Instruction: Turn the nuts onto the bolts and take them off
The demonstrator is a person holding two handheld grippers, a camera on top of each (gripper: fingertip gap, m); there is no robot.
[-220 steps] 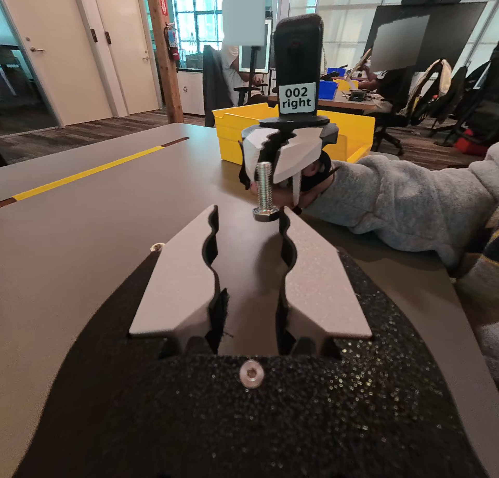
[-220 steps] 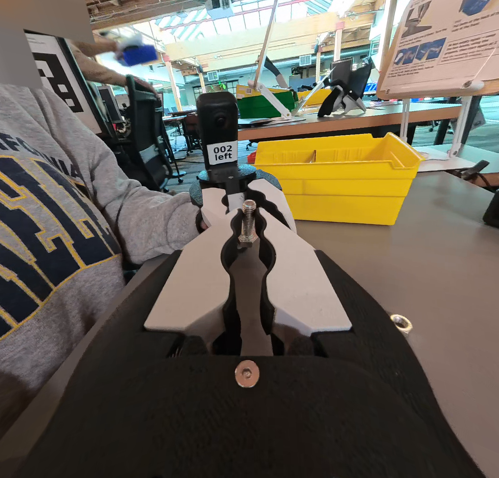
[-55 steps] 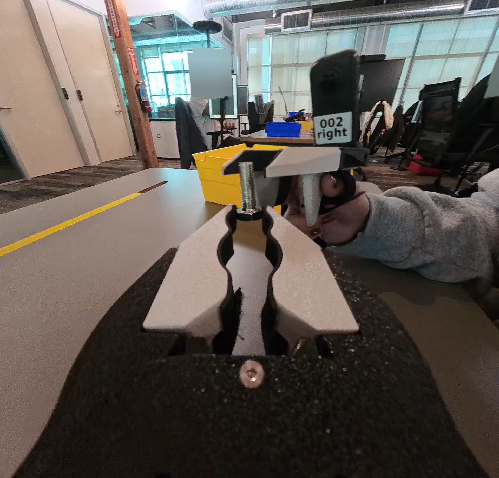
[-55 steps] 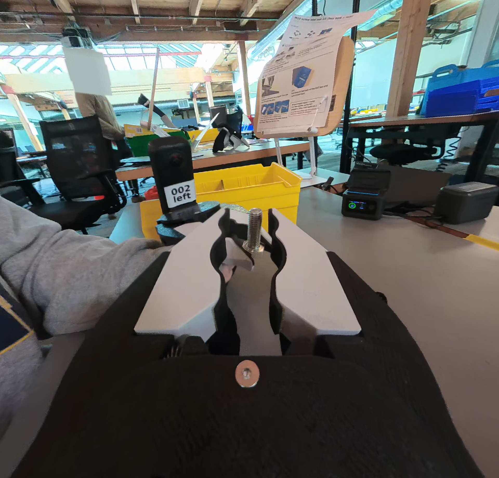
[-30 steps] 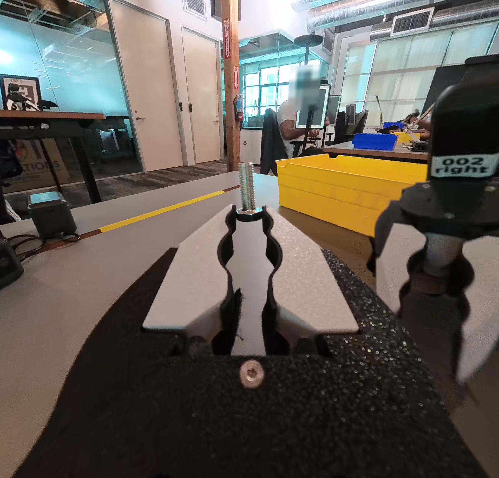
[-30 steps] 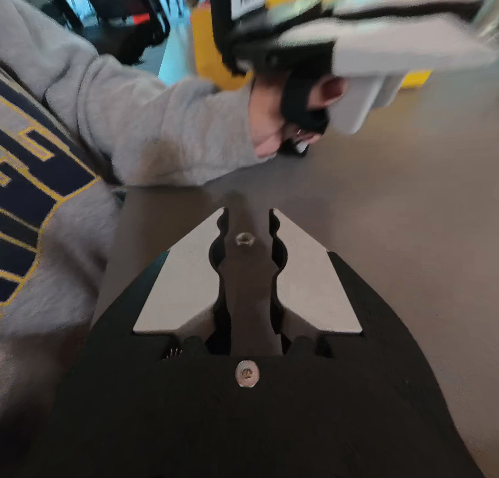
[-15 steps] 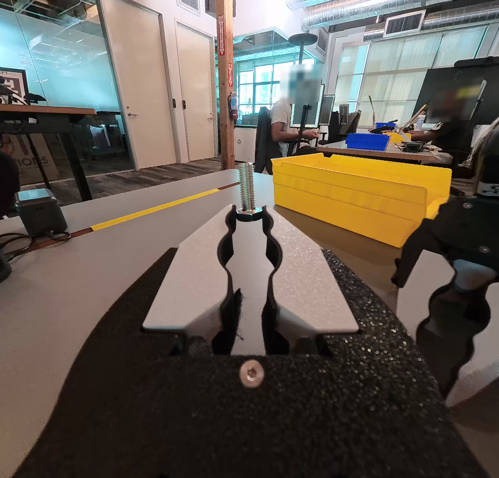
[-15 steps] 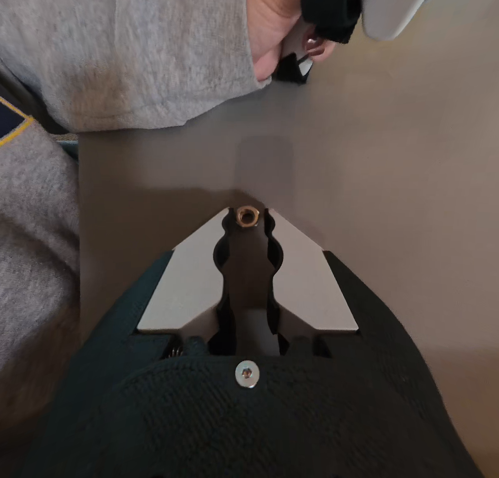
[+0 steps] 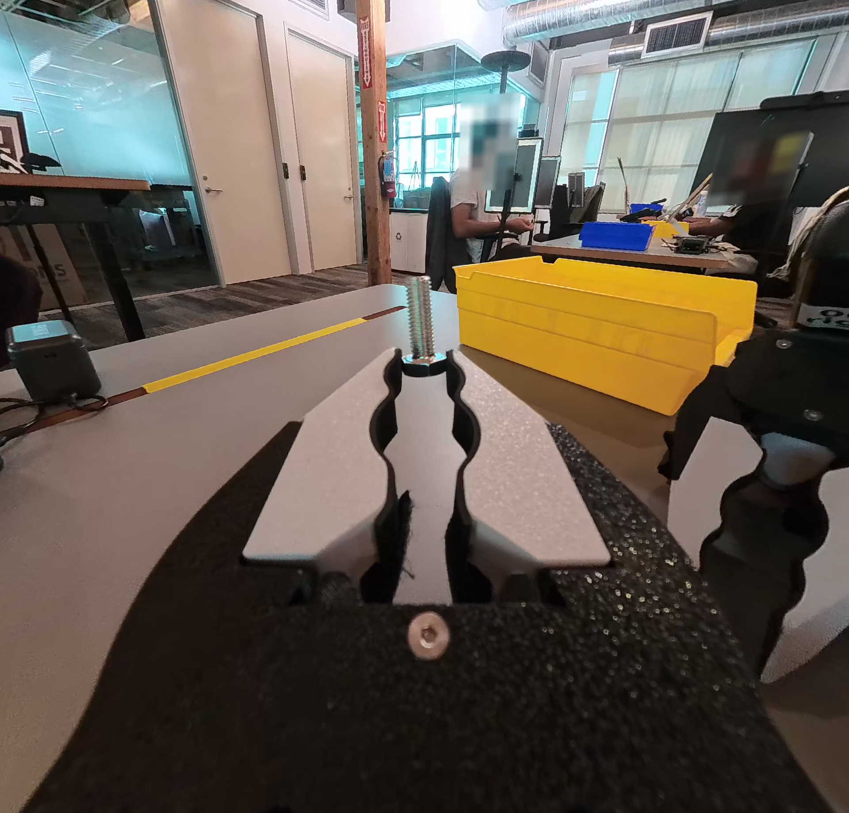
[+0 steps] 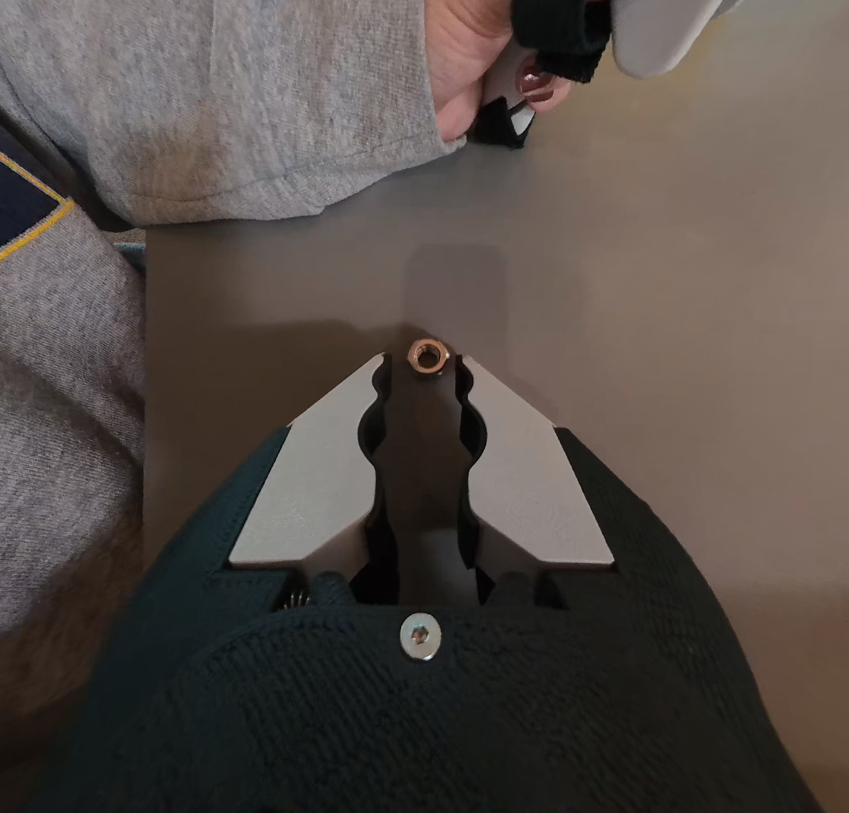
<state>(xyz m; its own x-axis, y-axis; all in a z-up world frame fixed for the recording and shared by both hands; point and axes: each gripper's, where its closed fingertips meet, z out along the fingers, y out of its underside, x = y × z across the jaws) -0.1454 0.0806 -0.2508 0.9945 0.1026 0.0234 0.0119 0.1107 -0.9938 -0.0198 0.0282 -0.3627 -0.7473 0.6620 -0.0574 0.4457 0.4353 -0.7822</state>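
My left gripper (image 9: 420,364) is shut on the hex head of a silver bolt (image 9: 420,318), which stands upright with its threads up, just above the grey table (image 9: 138,446). My right gripper (image 10: 422,363) points straight down at the table and is open. A brass-coloured nut (image 10: 427,355) lies flat on the table between its fingertips, with a small gap on each side. The right gripper also shows at the right edge of the left wrist view (image 9: 758,492). A hand (image 10: 473,47) in a grey sleeve holds the left gripper's handle at the top of the right wrist view.
A yellow bin (image 9: 597,327) stands on the table behind and right of the bolt. A small dark box (image 9: 46,359) with cables sits at the far left by a yellow tape line (image 9: 257,354). The table's near edge (image 10: 144,331) runs beside the person's body. People sit at desks beyond. My right fingertips sit around 15 cm from my left ones.
My right gripper has swung down over the nut, which now sits at its fingertips. In the left wrist view it has shifted right and lower. The left gripper has kept hold of the bolt.
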